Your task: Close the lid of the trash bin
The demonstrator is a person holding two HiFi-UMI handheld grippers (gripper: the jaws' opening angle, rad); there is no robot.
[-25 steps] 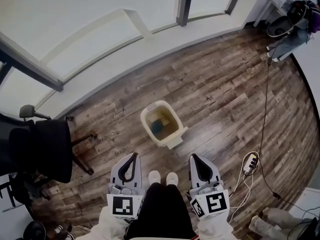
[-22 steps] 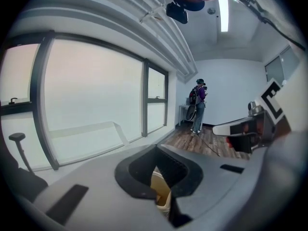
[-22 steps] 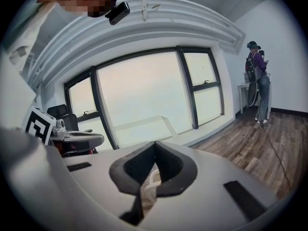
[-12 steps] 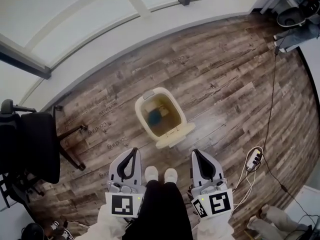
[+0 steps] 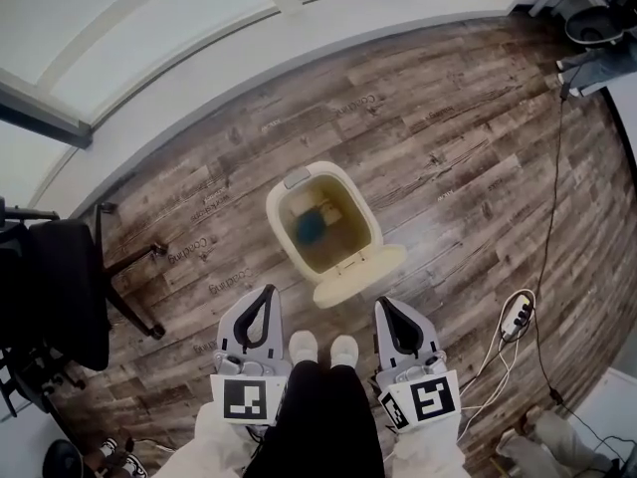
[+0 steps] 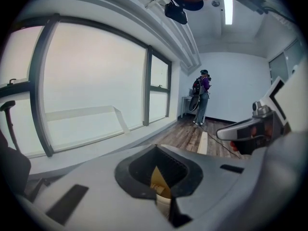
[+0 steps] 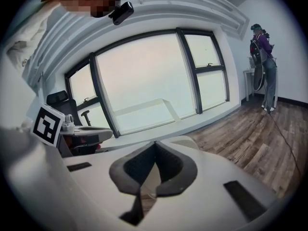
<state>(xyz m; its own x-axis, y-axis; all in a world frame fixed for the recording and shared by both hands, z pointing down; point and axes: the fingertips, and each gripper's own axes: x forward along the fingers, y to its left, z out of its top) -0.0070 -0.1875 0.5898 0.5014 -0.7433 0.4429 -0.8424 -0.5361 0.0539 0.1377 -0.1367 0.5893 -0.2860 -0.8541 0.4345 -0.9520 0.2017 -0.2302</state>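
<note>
Left tool [image 5: 266, 293], right tool [image 5: 384, 307], jaws together, plank floor [image 5: 448, 147], open trash bin [image 5: 275, 223], windows [image 5: 129, 28]

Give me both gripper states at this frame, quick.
Left gripper: closed, jaw tips together, holding nothing.
Right gripper: closed, jaw tips together, holding nothing.

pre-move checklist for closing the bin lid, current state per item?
1. Lid open, hanging off the trash bin on the person's side: ok.
2. Left gripper jaws together, nothing held: ok.
3. Right gripper jaws together, nothing held: ok.
4. Blue item sits low inside the bin, below the rim: ok.
5. Either gripper touching the lid: not ok, both are short of it.
6. Hinge moves freely: cannot tell.
</note>
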